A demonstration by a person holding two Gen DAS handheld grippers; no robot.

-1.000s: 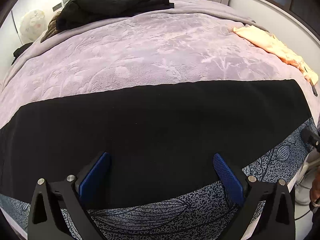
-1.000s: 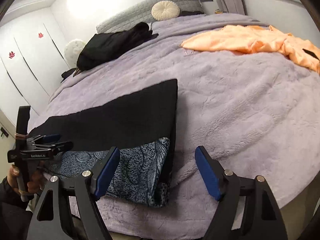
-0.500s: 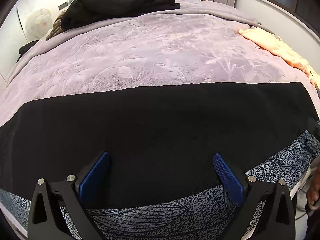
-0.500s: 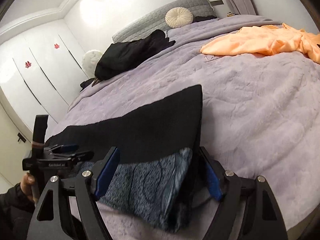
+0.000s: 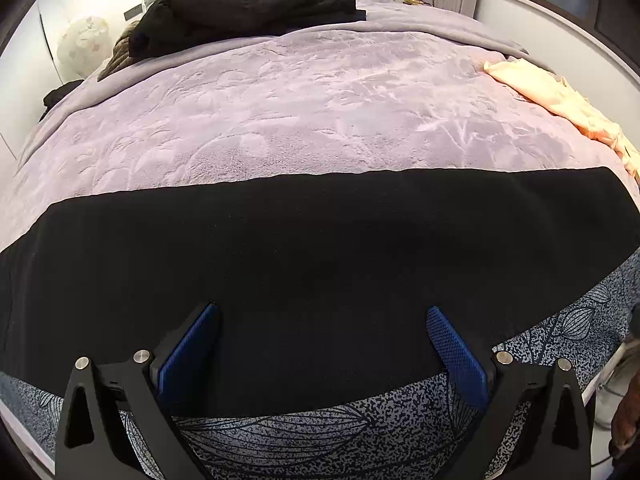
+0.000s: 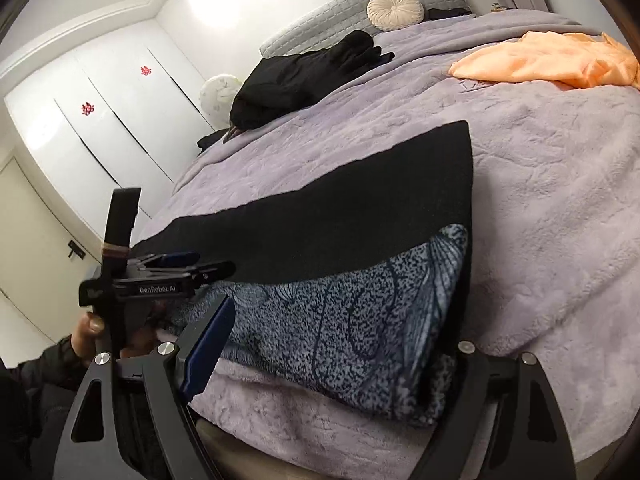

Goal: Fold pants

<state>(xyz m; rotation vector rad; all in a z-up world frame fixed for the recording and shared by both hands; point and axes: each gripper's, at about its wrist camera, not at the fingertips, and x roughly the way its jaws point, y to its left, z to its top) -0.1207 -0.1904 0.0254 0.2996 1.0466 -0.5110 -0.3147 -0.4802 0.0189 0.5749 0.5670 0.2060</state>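
The pants (image 5: 320, 248) lie flat across the near edge of the bed, black on top with a blue-grey leaf-patterned layer (image 5: 300, 428) showing along the front. My left gripper (image 5: 322, 310) hovers over their middle, open, pads apart above the black cloth. In the right wrist view the same left gripper (image 6: 200, 263) sits at the far left, held by a hand. My right gripper (image 6: 344, 320) is open and straddles the right end of the pants (image 6: 320, 220); its left pad (image 6: 208, 352) shows, while the patterned cloth (image 6: 380, 300) hides its right pad.
A lilac plush blanket (image 5: 320, 100) covers the bed. A heap of black clothes (image 6: 304, 76) lies near the grey headboard, with a round cream cushion (image 6: 395, 10) behind. An orange garment (image 6: 552, 60) is spread at the far right. White wardrobe doors (image 6: 100, 120) line the left wall.
My right gripper has closed in on the pants' right end, which now lies between its jaws instead of ahead of them. The left gripper has stayed put.
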